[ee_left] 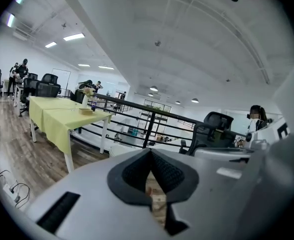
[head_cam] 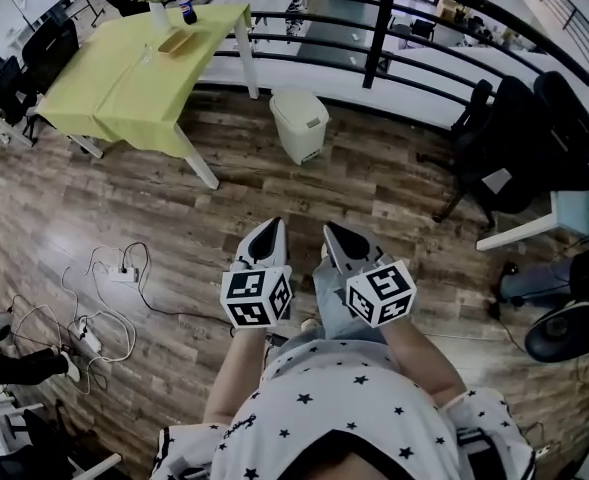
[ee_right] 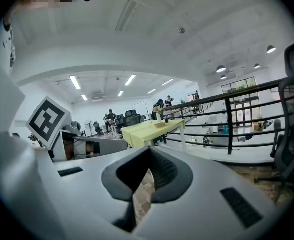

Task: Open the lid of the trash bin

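A white trash bin (head_cam: 299,124) with its lid down stands on the wood floor by the black railing, well ahead of both grippers. In the head view my left gripper (head_cam: 268,230) and right gripper (head_cam: 337,235) are held side by side in front of the person's body, tips pointing toward the bin, far short of it. Both are shut with nothing between the jaws. In the left gripper view the bin's pale top (ee_left: 118,149) peeks just above the shut left gripper (ee_left: 149,154). The right gripper (ee_right: 147,154) hides the bin in its own view.
A table with a yellow cloth (head_cam: 134,78) stands to the bin's left, with a bottle and a vase on it. Black office chairs (head_cam: 509,143) sit at the right. Power strips and cables (head_cam: 109,298) lie on the floor at the left. The railing (head_cam: 374,28) runs behind the bin.
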Tool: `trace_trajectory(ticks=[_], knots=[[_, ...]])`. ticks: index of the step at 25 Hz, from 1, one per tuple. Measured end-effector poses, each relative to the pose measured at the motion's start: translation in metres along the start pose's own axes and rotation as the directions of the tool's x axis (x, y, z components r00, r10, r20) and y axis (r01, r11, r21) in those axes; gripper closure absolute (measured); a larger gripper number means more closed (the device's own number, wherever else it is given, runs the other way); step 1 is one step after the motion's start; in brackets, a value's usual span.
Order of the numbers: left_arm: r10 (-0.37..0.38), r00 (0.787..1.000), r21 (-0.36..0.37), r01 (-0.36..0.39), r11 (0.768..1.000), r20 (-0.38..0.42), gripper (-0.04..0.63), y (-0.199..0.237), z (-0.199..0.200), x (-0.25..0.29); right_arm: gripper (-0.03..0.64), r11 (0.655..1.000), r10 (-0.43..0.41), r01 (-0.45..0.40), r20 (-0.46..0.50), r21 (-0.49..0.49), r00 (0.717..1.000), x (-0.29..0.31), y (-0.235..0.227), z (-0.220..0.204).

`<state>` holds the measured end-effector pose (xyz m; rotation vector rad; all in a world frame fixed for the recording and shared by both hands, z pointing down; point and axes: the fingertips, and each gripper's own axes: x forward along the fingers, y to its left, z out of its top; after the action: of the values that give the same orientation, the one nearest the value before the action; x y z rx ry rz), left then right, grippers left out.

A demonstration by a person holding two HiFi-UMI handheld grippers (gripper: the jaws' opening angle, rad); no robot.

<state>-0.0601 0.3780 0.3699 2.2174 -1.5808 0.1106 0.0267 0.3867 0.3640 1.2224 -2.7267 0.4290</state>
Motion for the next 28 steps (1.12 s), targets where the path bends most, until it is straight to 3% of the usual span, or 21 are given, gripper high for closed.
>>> trace_trajectory(ticks=[18, 28], knots=[[0.036, 0.999, -0.035, -0.036, 0.999, -0.016, 0.583, 0.055, 0.072, 0.176, 0.624, 1.0, -0.017, 0.017, -0.013, -0.02, 1.0, 0.139, -0.145, 0.067], [0.066, 0.998, -0.078, -0.067, 0.995, -0.023, 0.583, 0.071, 0.104, 0.285, 0.624, 0.996, 0.047, -0.05, -0.044, -0.069, 0.998, 0.21, -0.23, 0.099]])
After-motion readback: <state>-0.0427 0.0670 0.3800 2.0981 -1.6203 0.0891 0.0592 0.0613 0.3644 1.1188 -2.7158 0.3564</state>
